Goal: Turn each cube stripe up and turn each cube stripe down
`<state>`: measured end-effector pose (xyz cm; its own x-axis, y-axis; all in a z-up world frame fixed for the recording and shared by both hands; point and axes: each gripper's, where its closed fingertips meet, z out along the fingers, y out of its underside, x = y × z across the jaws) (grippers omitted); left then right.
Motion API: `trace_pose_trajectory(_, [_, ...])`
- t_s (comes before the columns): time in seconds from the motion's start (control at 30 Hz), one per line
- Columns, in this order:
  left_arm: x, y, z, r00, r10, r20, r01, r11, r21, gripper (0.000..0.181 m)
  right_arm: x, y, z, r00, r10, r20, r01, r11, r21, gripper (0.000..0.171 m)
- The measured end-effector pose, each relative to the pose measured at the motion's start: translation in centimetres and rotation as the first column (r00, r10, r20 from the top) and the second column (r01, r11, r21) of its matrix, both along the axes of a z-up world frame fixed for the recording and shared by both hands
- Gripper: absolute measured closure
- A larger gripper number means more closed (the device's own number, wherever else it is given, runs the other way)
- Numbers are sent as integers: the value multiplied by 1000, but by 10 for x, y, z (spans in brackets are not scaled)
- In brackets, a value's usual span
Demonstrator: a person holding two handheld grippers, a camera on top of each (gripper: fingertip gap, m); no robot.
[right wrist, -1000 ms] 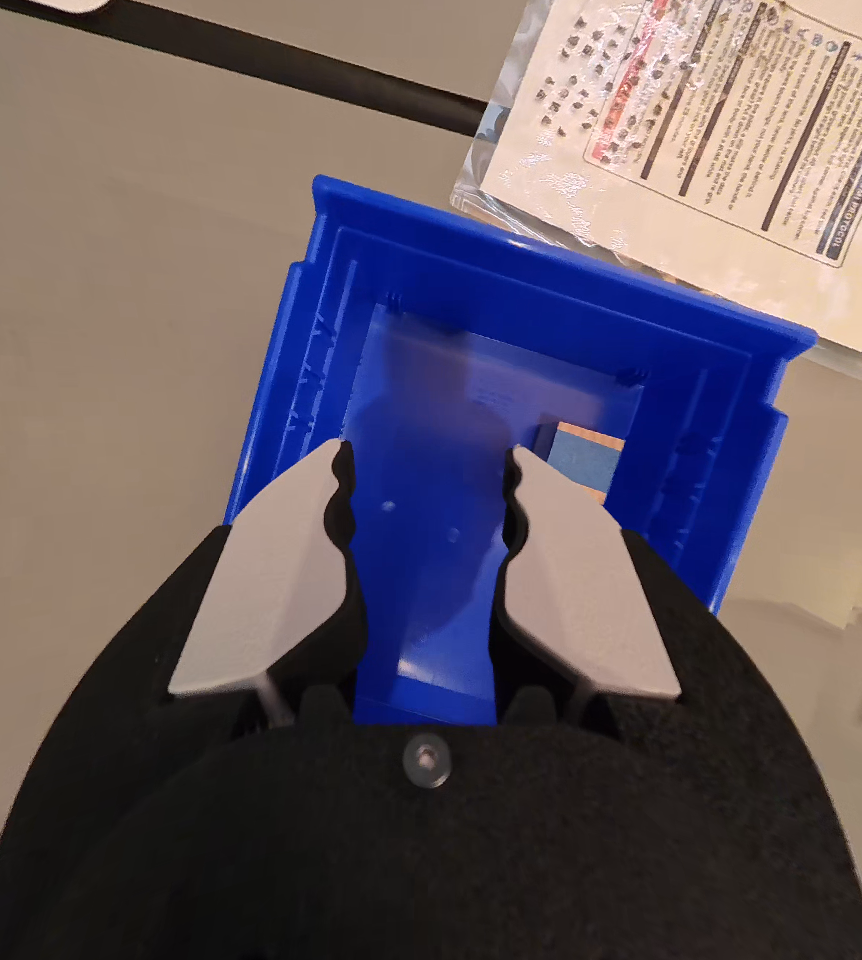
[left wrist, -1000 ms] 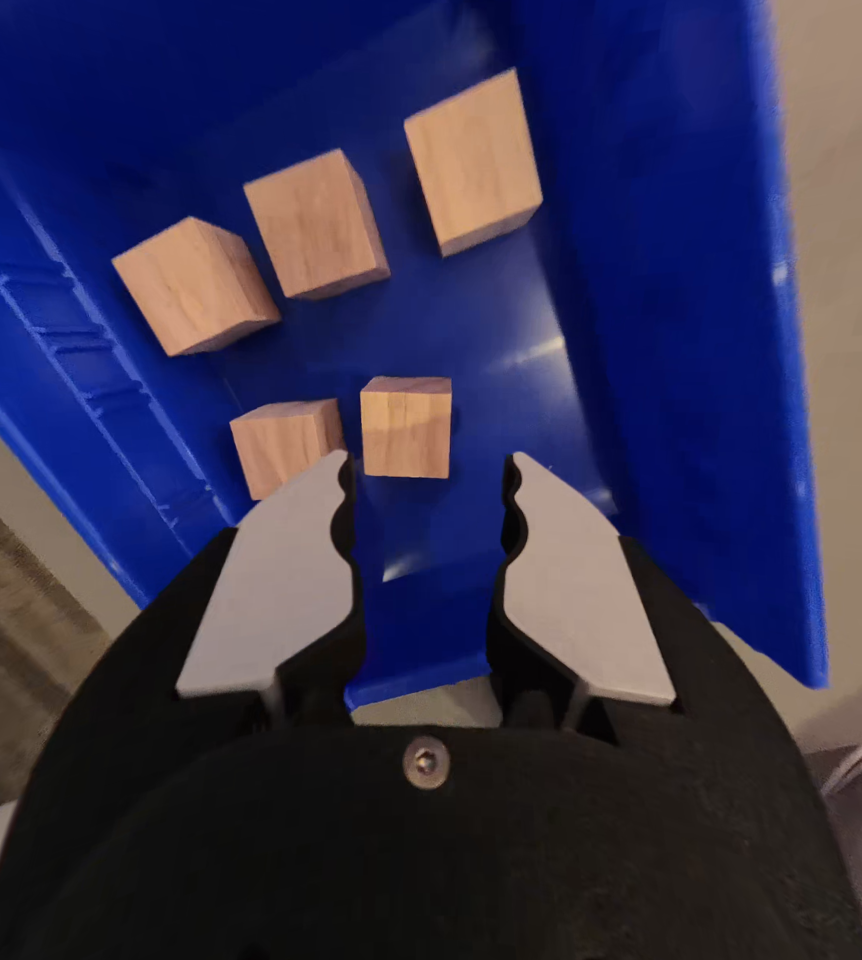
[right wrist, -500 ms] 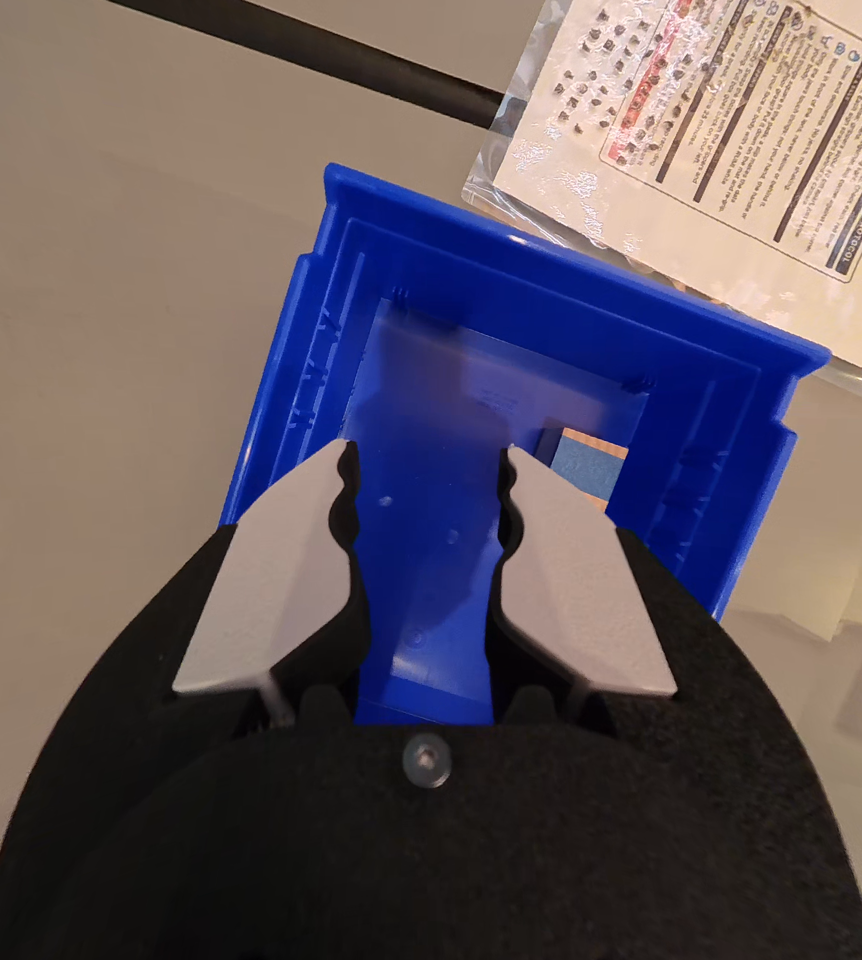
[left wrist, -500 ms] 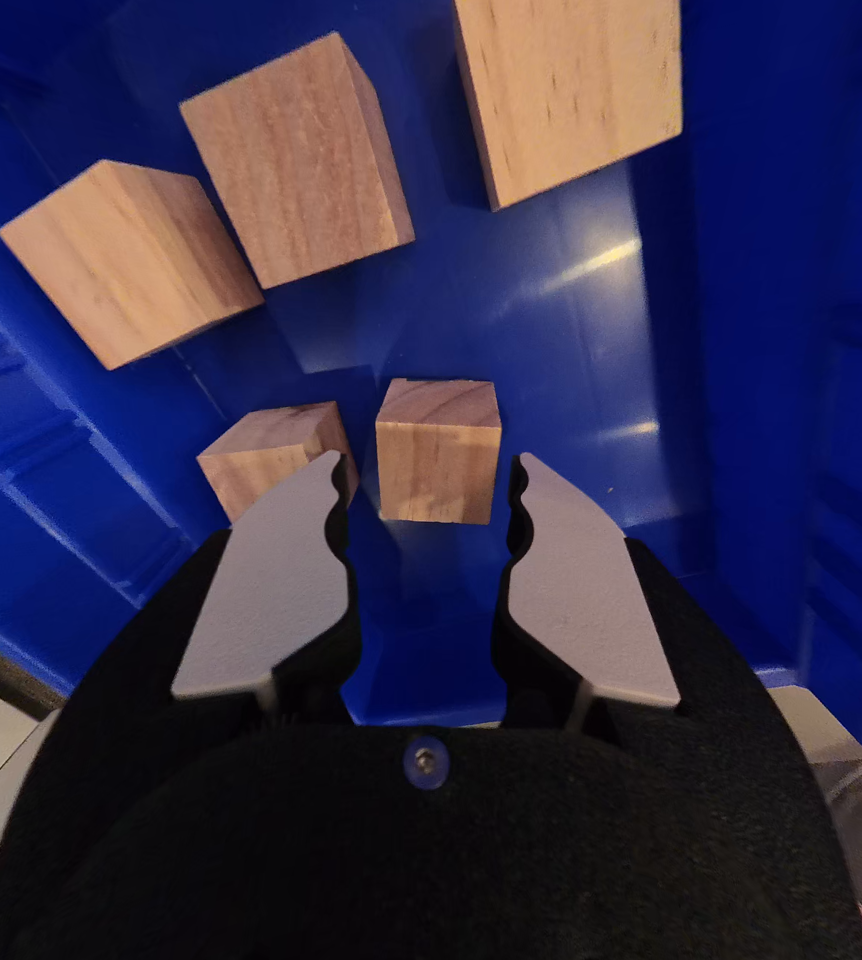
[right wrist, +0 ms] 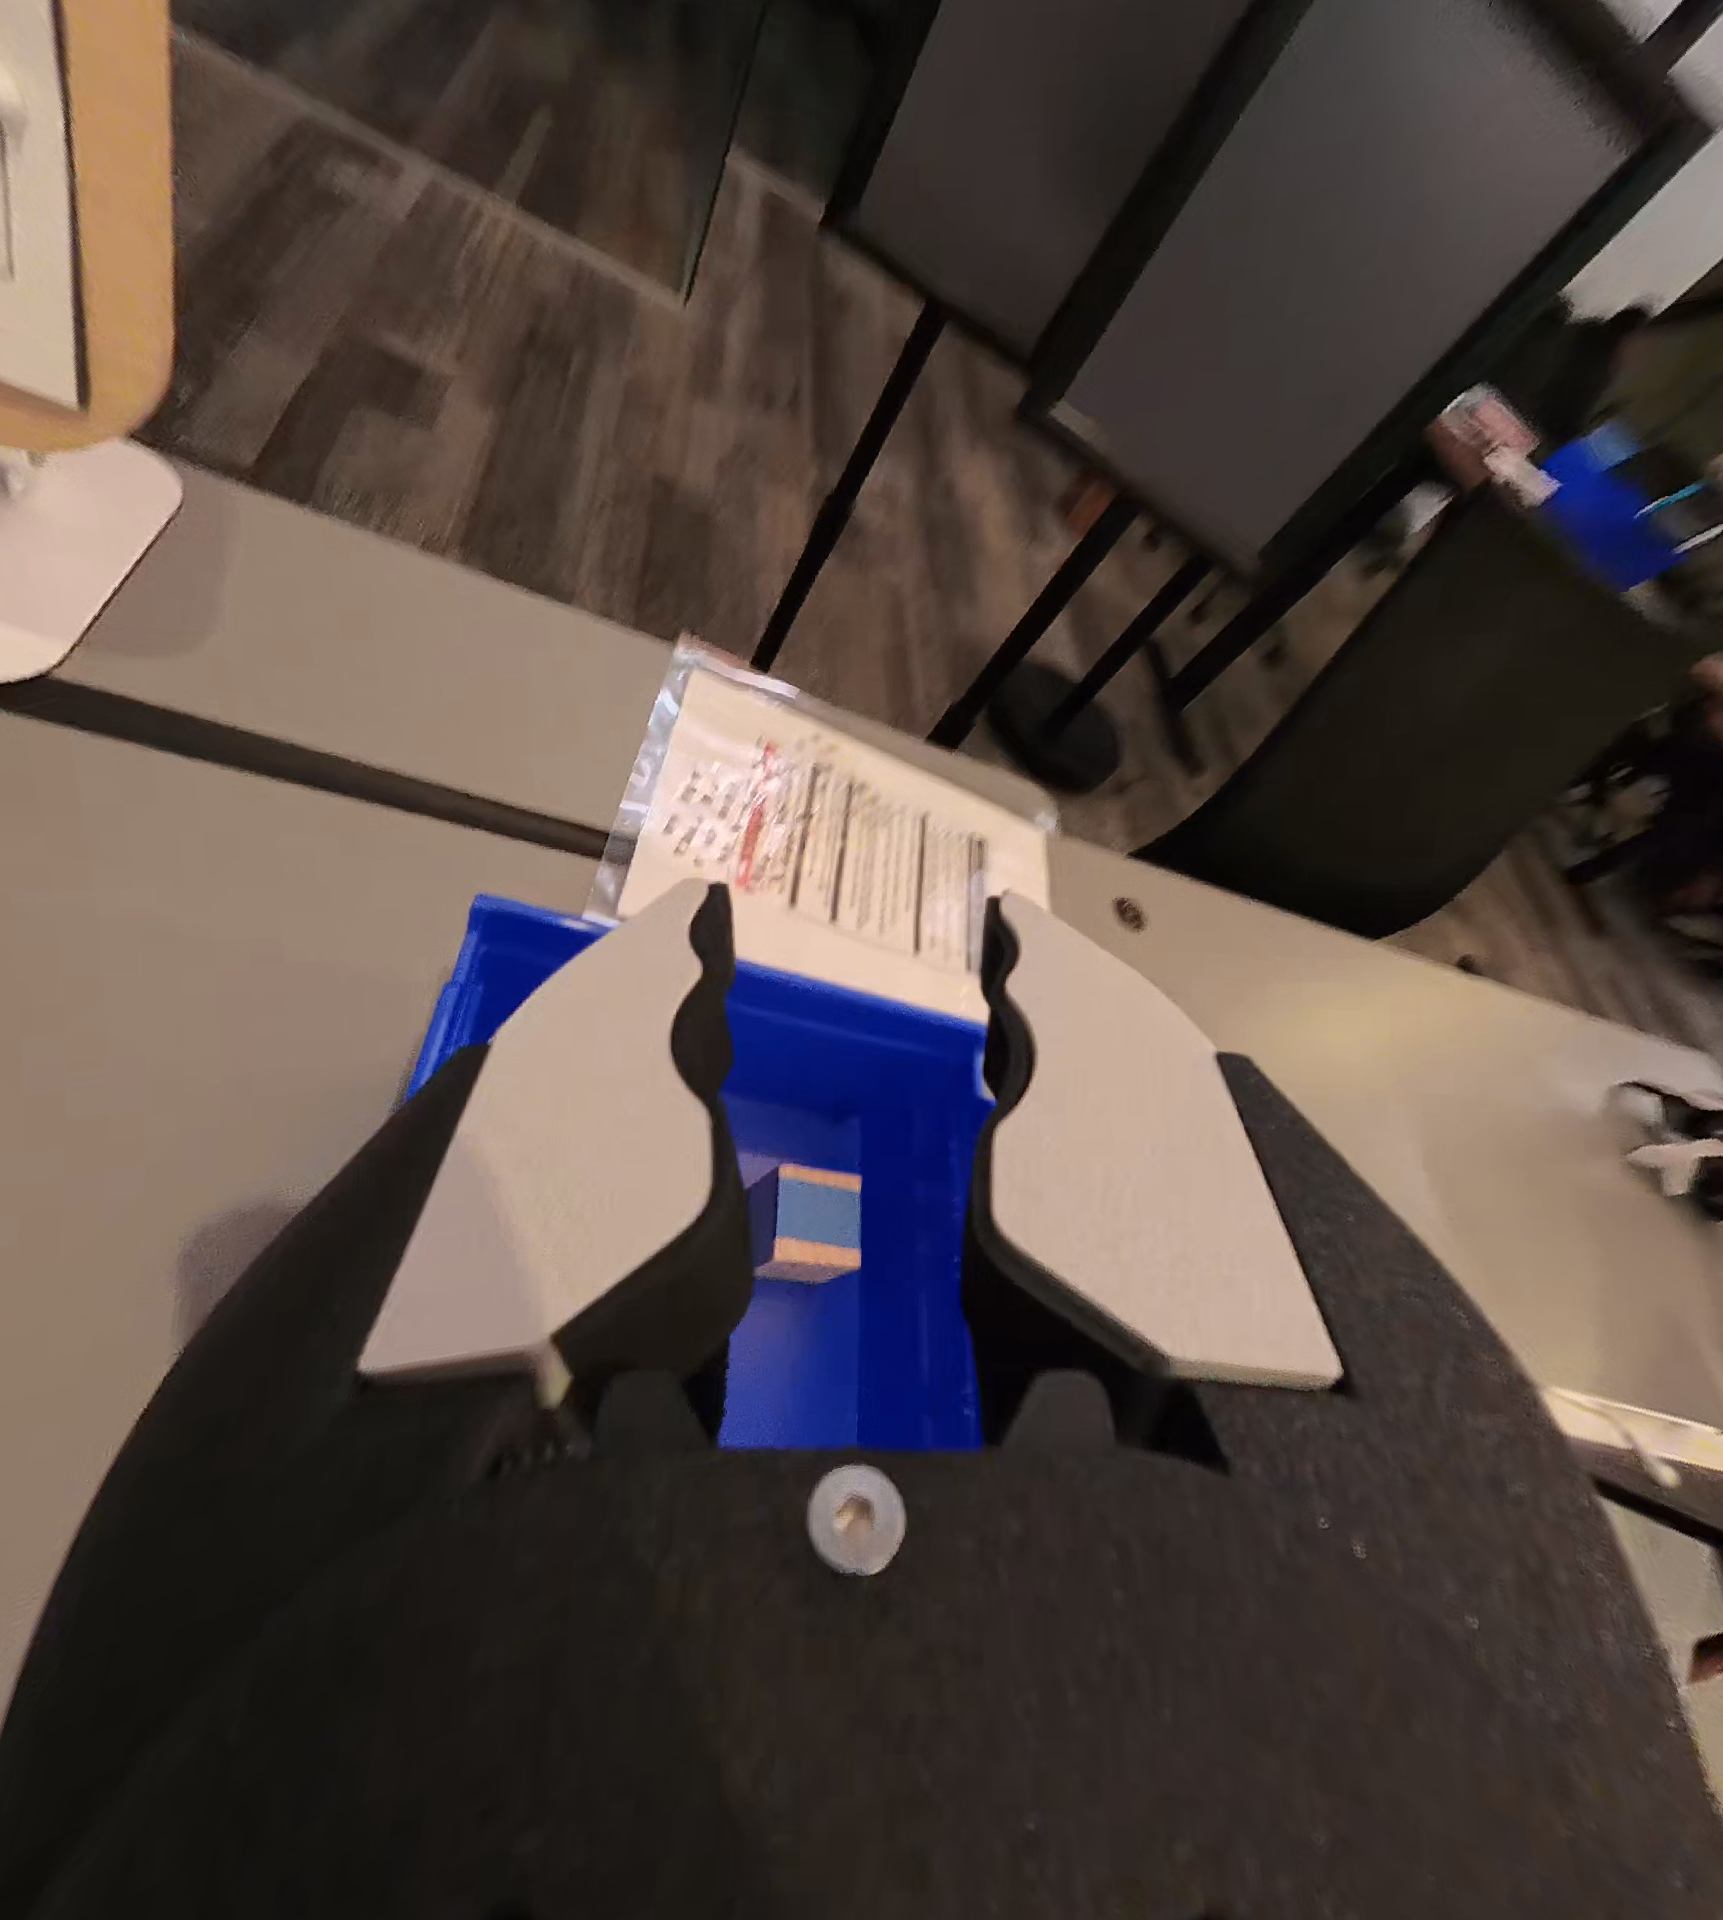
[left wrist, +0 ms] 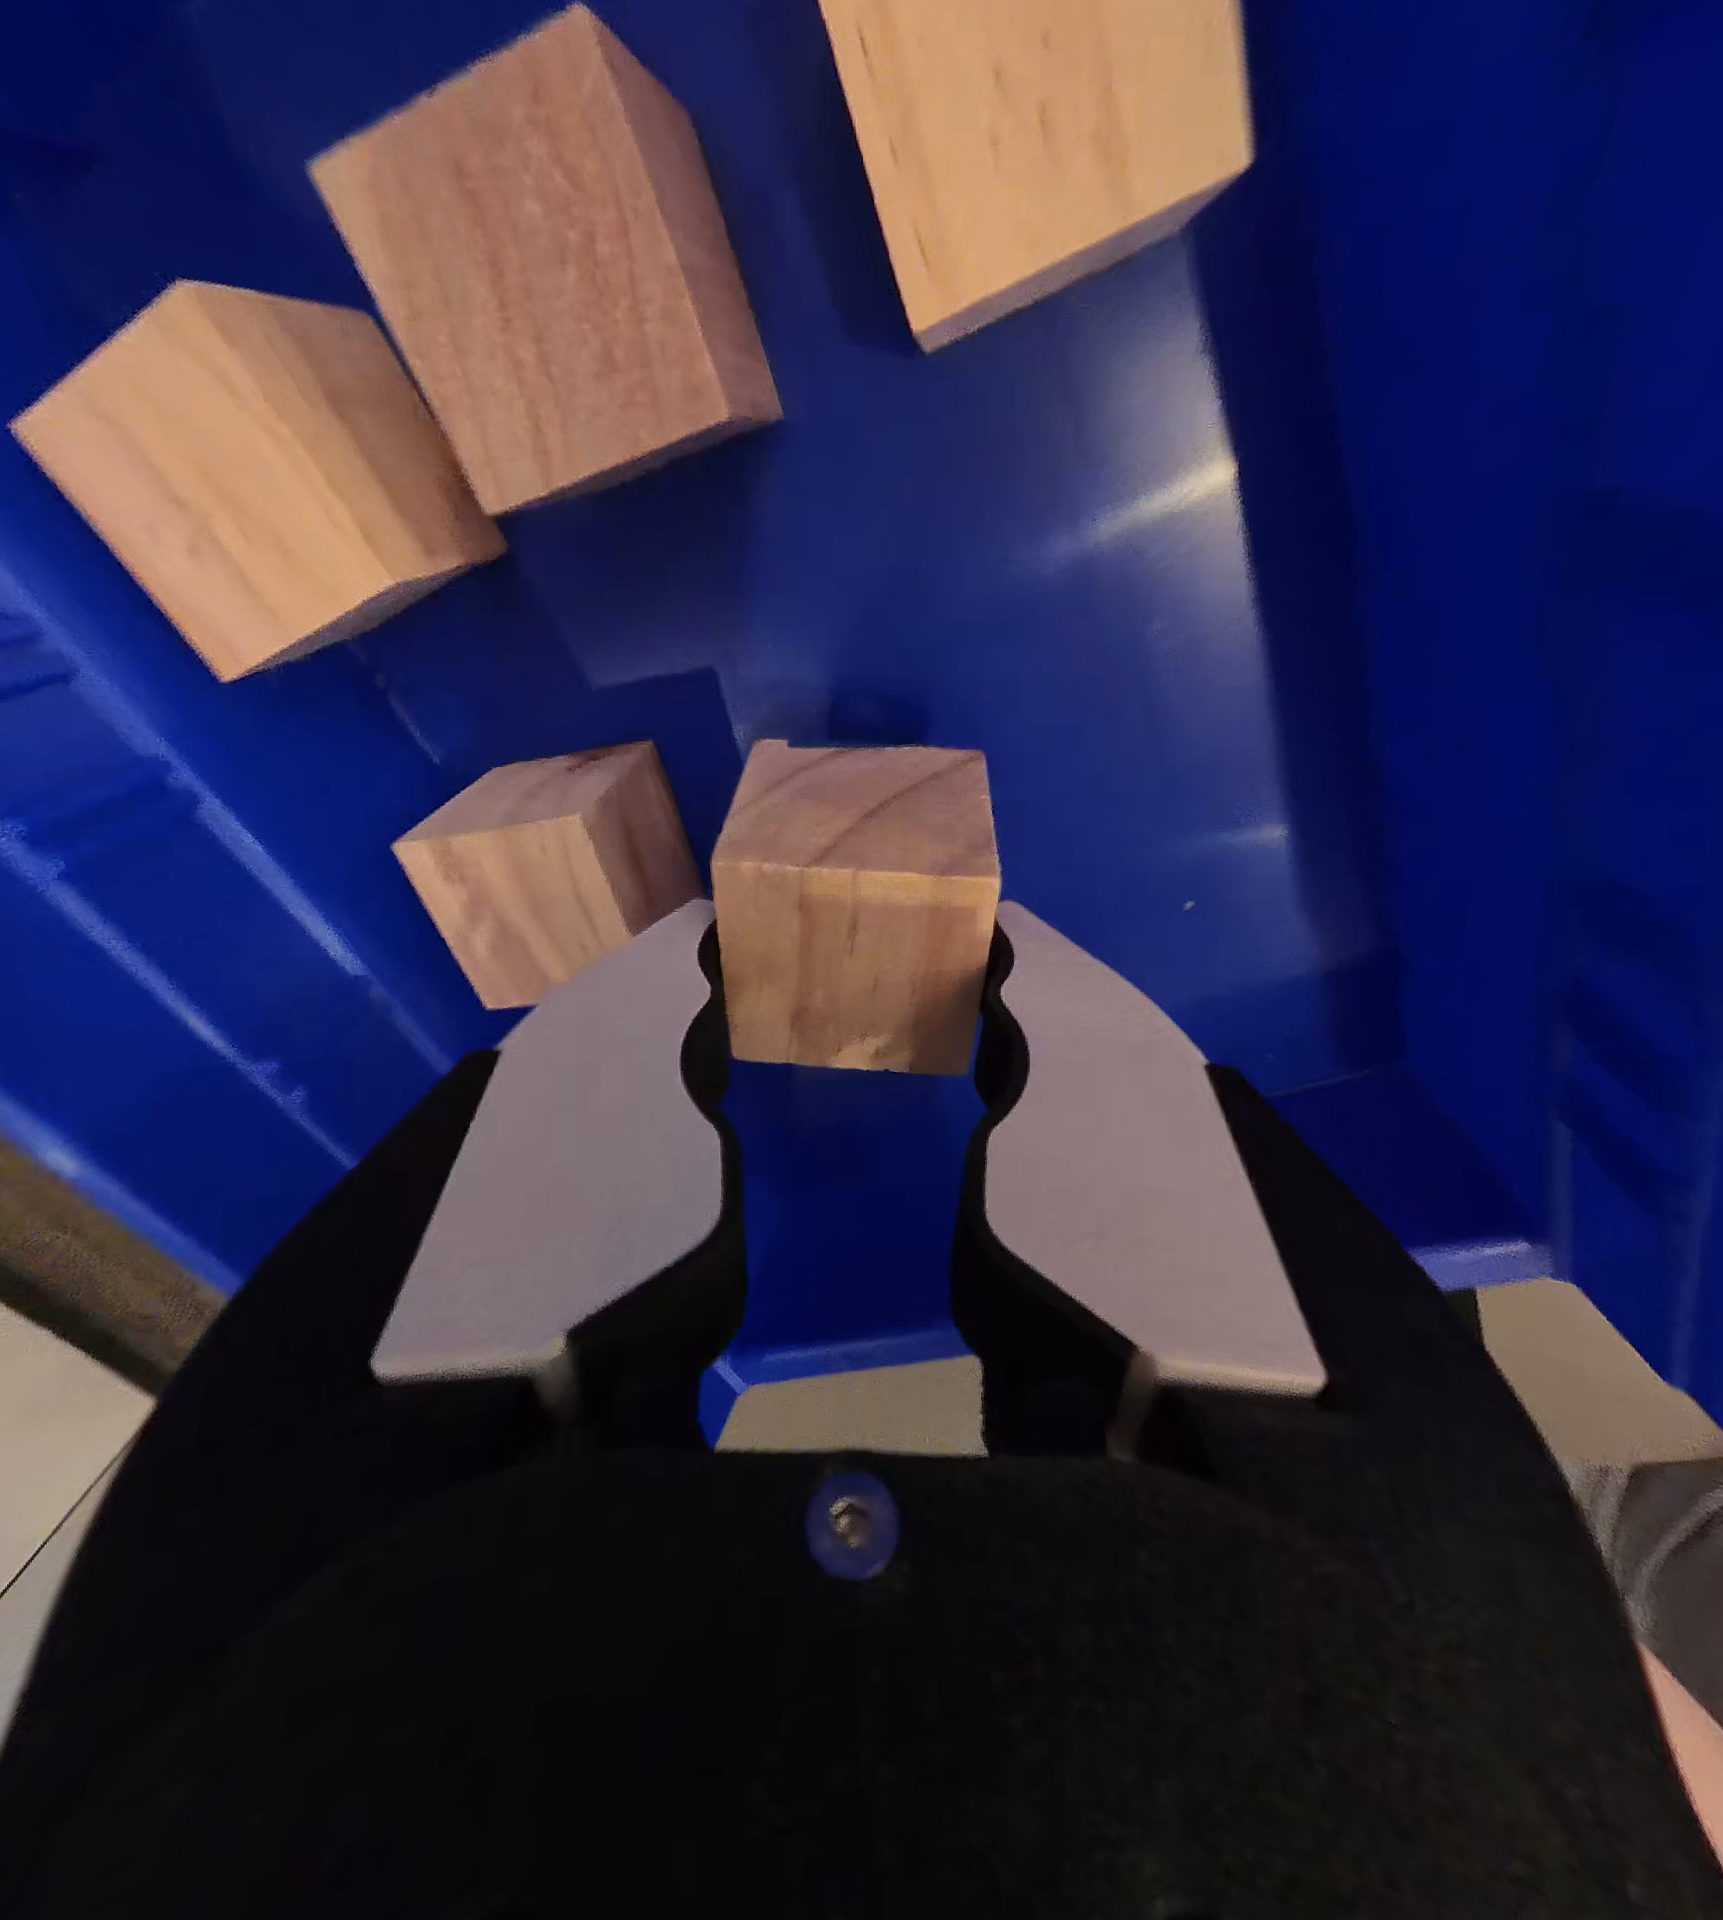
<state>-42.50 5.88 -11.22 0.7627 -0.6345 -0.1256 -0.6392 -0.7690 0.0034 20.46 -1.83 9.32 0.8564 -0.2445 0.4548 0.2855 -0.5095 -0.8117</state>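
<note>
- A printed sheet (right wrist: 836,842) in a clear sleeve lies just beyond the right gripper's (right wrist: 849,914) fingertips — print too blurred to read.
- The cubes show no markings.

The glossy plastic bin (left wrist: 1356,623) was a deep royal blue, with pale streaks of reflected light on its floor. Five square wooden cubes in it were a light tan with fine darker grain: the near one (left wrist: 852,935), its neighbour (left wrist: 535,873), and three behind (left wrist: 244,478) (left wrist: 545,260) (left wrist: 1033,156). No stripe showed on any visible face.

In the right wrist view, another blue plastic bin (right wrist: 836,1029) held a small tan wooden cube (right wrist: 817,1218) with a broad lighter-blue band. Both grippers had pale grey fingers (left wrist: 576,1143) (right wrist: 1148,1143) edged in black on matte black bodies. The tabletop (right wrist: 161,987) was plain beige-grey, and the bagged sheet (right wrist: 836,831) was white with black and red print.
</note>
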Motion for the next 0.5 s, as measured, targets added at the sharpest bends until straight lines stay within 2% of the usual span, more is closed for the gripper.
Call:
trace_pose_trajectory(0.17, [10, -5, 44, 991, -23, 134, 5, 991, 135, 136, -28, -4, 15, 997, 28, 76, -31, 999, 38, 124])
trace_pose_trajectory(0.3, [41, -13, 86, 934, -125, 335, 39, 967, 252, 136, -50, 0, 10, 992, 71, 108, -72, 997, 4, 122])
trace_pose_trajectory(0.4, [81, -25, 117, 819, -260, 511, 100, 942, 319, 136, -69, 5, 6, 985, 119, 127, -118, 993, -16, 122])
trace_pose_trajectory(0.47, [113, -38, 136, 700, -339, 628, 147, 930, 338, 136, -91, 10, 3, 971, 199, 129, -197, 980, -27, 121])
trace_pose_trajectory(0.5, [129, -44, 146, 630, -369, 683, 169, 924, 343, 136, -109, 13, 2, 952, 283, 121, -282, 959, -21, 120])
